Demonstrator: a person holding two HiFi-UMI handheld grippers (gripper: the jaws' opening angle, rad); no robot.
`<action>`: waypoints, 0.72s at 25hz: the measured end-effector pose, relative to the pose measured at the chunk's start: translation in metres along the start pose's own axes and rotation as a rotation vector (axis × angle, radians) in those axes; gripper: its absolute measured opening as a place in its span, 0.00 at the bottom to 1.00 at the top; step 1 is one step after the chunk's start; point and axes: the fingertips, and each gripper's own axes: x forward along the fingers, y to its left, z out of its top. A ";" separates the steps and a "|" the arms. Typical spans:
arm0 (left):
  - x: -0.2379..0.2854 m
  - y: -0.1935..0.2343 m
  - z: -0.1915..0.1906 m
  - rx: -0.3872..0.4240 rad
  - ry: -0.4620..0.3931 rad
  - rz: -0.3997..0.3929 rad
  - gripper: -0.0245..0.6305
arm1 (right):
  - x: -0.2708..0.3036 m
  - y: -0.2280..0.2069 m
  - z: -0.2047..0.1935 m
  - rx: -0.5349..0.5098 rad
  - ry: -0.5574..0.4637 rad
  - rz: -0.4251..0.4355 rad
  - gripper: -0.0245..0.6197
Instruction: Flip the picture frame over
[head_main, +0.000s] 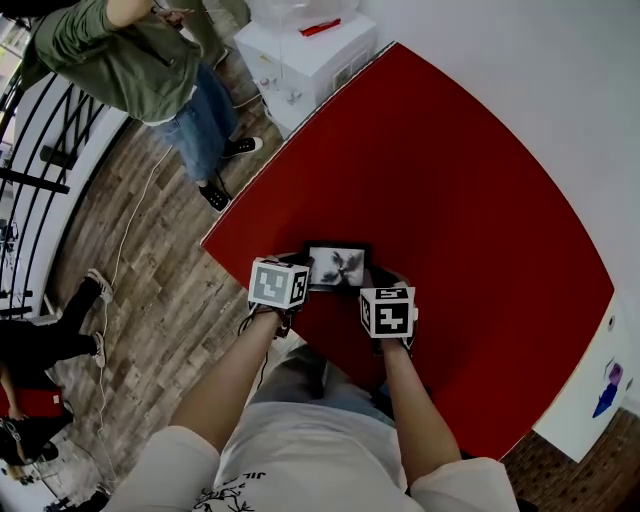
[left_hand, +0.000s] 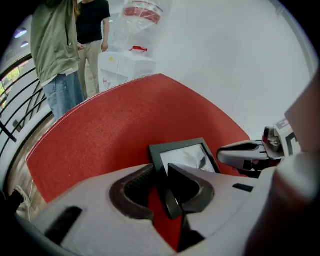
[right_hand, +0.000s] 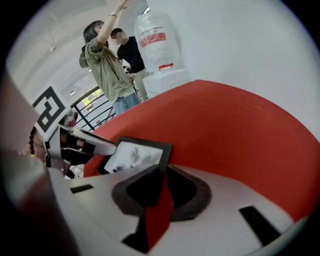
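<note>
A small black picture frame (head_main: 337, 267) with a grey picture facing up sits at the near edge of the red table (head_main: 450, 200), between my two grippers. My left gripper (head_main: 303, 272) holds its left side. In the left gripper view the frame (left_hand: 187, 157) has its left rail running between the jaws of that gripper (left_hand: 160, 166), with both tips against it. My right gripper (head_main: 368, 283) holds the right side. In the right gripper view the frame's (right_hand: 135, 155) right corner is pinched between the narrow jaws of that gripper (right_hand: 163, 165).
A person in a green jacket (head_main: 140, 60) stands on the wood floor off the table's left corner. Beside them is a white cabinet (head_main: 300, 50). A black railing (head_main: 40, 150) runs at the far left. A white wall (head_main: 560, 80) borders the table's far side.
</note>
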 end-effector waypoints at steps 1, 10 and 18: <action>-0.001 -0.001 -0.001 0.004 -0.005 0.006 0.18 | -0.002 0.001 -0.001 -0.002 -0.003 0.003 0.12; -0.014 0.001 0.000 0.054 -0.044 0.084 0.19 | -0.025 0.006 -0.003 -0.009 -0.056 0.017 0.12; -0.102 -0.042 0.006 0.195 -0.257 0.127 0.05 | -0.084 0.036 0.004 -0.080 -0.136 0.029 0.06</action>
